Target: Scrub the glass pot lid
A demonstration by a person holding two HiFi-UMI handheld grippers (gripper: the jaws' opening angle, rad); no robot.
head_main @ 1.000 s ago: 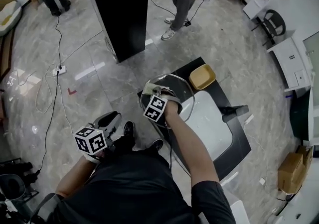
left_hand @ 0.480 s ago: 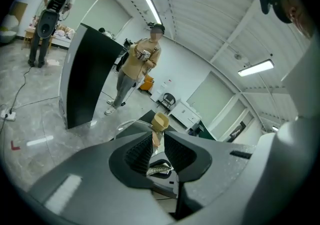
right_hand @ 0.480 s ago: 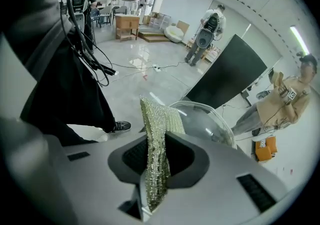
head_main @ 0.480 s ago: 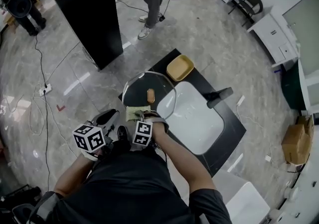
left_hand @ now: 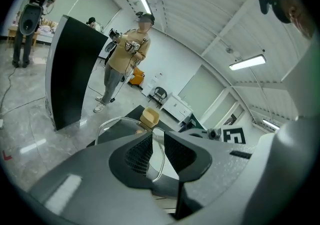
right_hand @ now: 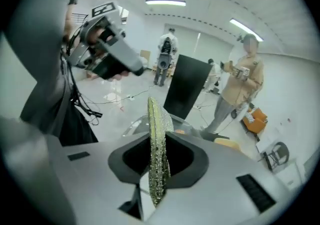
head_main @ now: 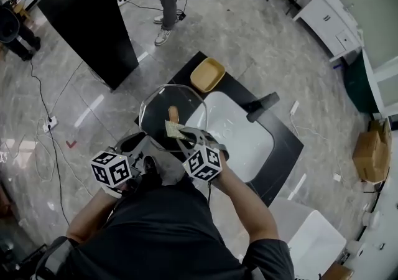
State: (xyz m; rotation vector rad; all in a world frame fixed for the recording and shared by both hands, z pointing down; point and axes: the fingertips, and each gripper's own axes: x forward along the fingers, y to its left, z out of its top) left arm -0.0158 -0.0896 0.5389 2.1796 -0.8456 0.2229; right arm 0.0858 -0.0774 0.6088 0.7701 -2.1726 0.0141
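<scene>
1. The left gripper [left_hand: 157,139] is closed down to a narrow slot, and the rim of the glass pot lid [head_main: 157,111] is pinched in that slot.
2. In the left gripper view, the clear rim is seen running down between the two ribbed pads [left_hand: 139,153]. The rest of the lid spreads forward and to the left of the jaws.
3. The right gripper [right_hand: 157,136] is clamped on a glittery yellow-green scouring pad [right_hand: 159,169]. The pad is held on edge, and its thin side is seen from the gripper's camera.
4. The pad's upper end sticks out well past the right fingertips, and its lower end hangs below the jaws.
5. In the head view, the pad's free end is seen over the near part of the lid, just short of the wooden knob [head_main: 173,113]. Whether the pad touches the glass cannot be told.
6. The lid is held ahead of both pairs of jaws, with the left jaws at its near-left edge and the right jaws at its near-right edge.
7. Beyond the lid and to the right of the right jaws, a white sink [head_main: 239,135] is set in a black counter [head_main: 283,151].
8. A yellow tray [head_main: 207,74] stands on the counter past the lid's far edge, well ahead of both jaws.
</scene>
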